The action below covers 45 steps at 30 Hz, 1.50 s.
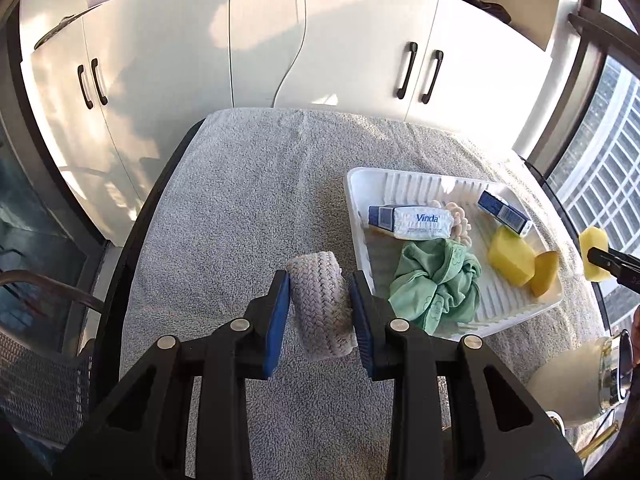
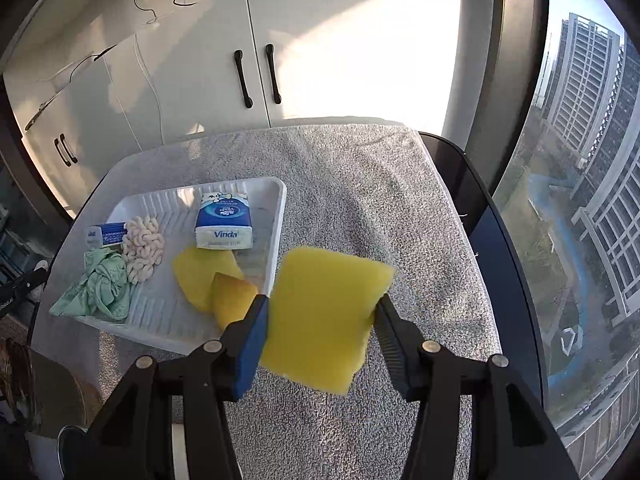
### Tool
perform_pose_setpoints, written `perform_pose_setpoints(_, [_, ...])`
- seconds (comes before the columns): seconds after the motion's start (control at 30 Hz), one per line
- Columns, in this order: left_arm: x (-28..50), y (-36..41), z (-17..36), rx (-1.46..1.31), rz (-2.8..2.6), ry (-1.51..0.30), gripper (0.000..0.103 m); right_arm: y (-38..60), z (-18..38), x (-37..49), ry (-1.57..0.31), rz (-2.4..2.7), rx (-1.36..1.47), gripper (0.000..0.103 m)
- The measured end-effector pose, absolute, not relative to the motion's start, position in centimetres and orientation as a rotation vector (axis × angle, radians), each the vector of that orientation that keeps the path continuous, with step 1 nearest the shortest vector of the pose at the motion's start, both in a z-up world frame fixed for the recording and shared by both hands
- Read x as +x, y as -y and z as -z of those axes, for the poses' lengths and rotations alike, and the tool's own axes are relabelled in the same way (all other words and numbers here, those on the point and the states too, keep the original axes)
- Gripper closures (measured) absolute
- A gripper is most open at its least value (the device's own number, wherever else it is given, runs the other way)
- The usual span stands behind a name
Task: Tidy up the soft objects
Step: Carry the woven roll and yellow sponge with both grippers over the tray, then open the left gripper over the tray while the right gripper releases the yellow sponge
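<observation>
While left gripper (image 1: 320, 304) jaws pinch upright braided roll (image 1: 320, 308), right gripper (image 2: 320, 320) jaws pinch tilted sponge (image 2: 324, 316).

"Vinda" on tissue pack (image 1: 414, 222) (blue lettering), second pack (image 2: 225, 222)

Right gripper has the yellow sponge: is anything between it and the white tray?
Nothing visible stands between them. The yellow sponge hangs over bare towel beside the white tray, though two sponges already fill the near corner.
</observation>
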<state>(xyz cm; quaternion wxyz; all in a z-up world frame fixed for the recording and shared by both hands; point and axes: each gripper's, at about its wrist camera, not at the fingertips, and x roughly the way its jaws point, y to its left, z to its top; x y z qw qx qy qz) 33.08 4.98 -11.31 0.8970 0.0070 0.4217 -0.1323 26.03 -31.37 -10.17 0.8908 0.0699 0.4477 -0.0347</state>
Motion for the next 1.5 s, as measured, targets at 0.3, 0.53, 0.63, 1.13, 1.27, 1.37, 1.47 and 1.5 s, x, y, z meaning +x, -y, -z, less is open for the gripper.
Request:
perform_pose_setpoints(0.3, [35.9, 3.6, 8.8, 0.198, 0.487, -0.864, 0.075, 27.2, 9.0, 30.9, -0.993, -0.127, 0.12, 0.047])
perform_pose_setpoints(0.53, [38.4, 7.9, 10.0, 0.287, 0.641, -0.944, 0.075, 24.1, 10.5, 33.1, -1.08, -0.257, 0.06, 0.047])
perform_pose_setpoints(0.63, [39.9, 8.8, 10.7, 0.254, 0.698, -1.008, 0.075, 23.4, 11.3, 33.8, -1.108, -0.31, 0.048, 0.047])
perform_pose_setpoints(1.13, [40.9, 14.3, 15.4, 0.424, 0.759, -1.092, 0.073, 20.2, 15.0, 35.7, -1.229, -0.513, -0.03, 0.047])
perform_pose_setpoints(1.27, [41.0, 14.2, 15.9, 0.403, 0.75, -1.107, 0.072, 19.4, 15.2, 35.9, -1.236, -0.508, -0.046, 0.043])
perform_pose_setpoints(1.37, [41.0, 13.8, 15.8, 0.373, 0.756, -1.115, 0.066, 19.0, 15.2, 36.0, -1.229, -0.495, -0.066, 0.038])
perform_pose_setpoints(1.47, [40.8, 13.4, 15.5, 0.392, 0.719, -1.079, 0.058, 18.3, 15.4, 36.0, -1.223, -0.493, -0.098, 0.036])
perform_pose_setpoints(1.5, [40.8, 13.3, 15.4, 0.383, 0.723, -1.079, 0.057, 18.0, 15.4, 36.0, -1.219, -0.492, -0.109, 0.035])
